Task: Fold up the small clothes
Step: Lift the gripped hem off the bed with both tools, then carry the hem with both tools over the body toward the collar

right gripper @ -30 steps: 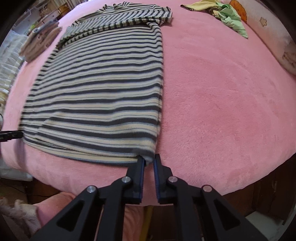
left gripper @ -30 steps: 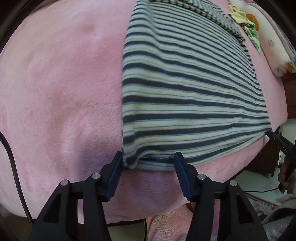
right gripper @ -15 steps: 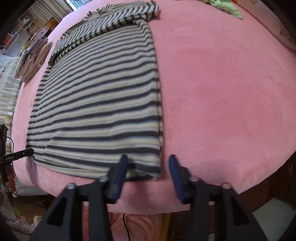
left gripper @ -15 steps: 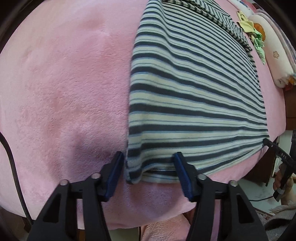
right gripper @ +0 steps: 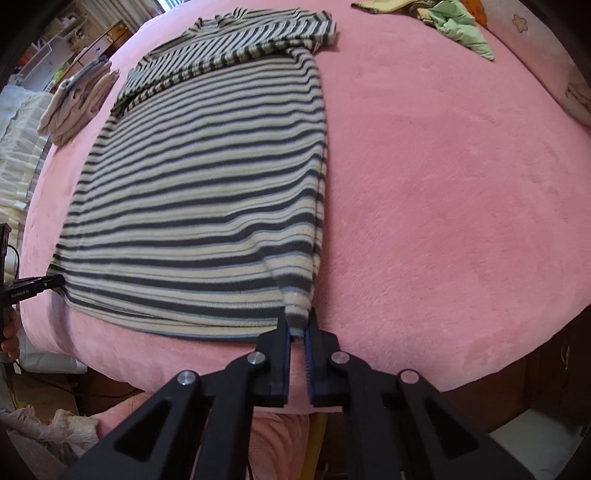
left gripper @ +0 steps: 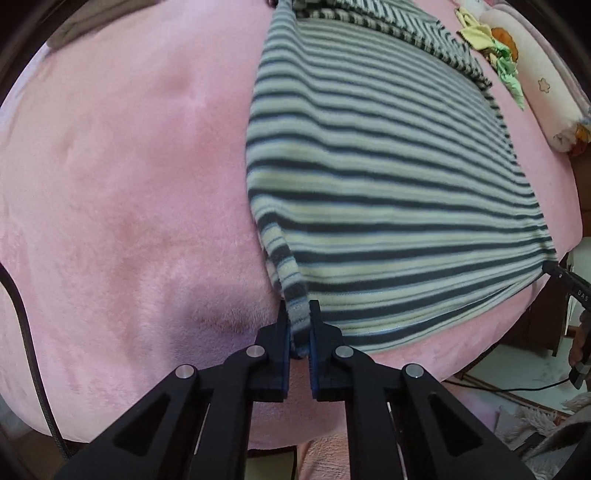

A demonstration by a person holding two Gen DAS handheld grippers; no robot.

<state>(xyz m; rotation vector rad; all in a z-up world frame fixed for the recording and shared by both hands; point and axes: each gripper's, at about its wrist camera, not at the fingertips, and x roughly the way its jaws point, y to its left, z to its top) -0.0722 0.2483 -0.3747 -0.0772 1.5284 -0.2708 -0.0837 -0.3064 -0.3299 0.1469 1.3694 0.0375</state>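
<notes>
A striped shirt (right gripper: pixel 207 177) lies spread flat on a bed covered by a pink plush blanket (right gripper: pixel 443 206), its hem at the near edge and its collar and folded sleeve toward the far side; the left gripper (left gripper: pixel 298 325) is closed on the hem's left corner, the cloth bunched into a narrow ridge between its blue pads; the right gripper (right gripper: pixel 297 328) is likewise clamped on the hem's right corner, the fabric pinched and drawn up slightly there; each gripper's tip shows at the opposite corner in the other's view; a yellow and green garment (right gripper: pixel 447 22) lies crumpled at the far right of the bed, just beside a pale pillow (left gripper: pixel 535 81) with a star print; a small pile of beige folded clothes (right gripper: pixel 77 99) sits at the far left edge; beyond it white shelving (right gripper: pixel 40 55) stands in the room; dark wooden furniture (right gripper: pixel 554 369) shows below the bed on the right
</notes>
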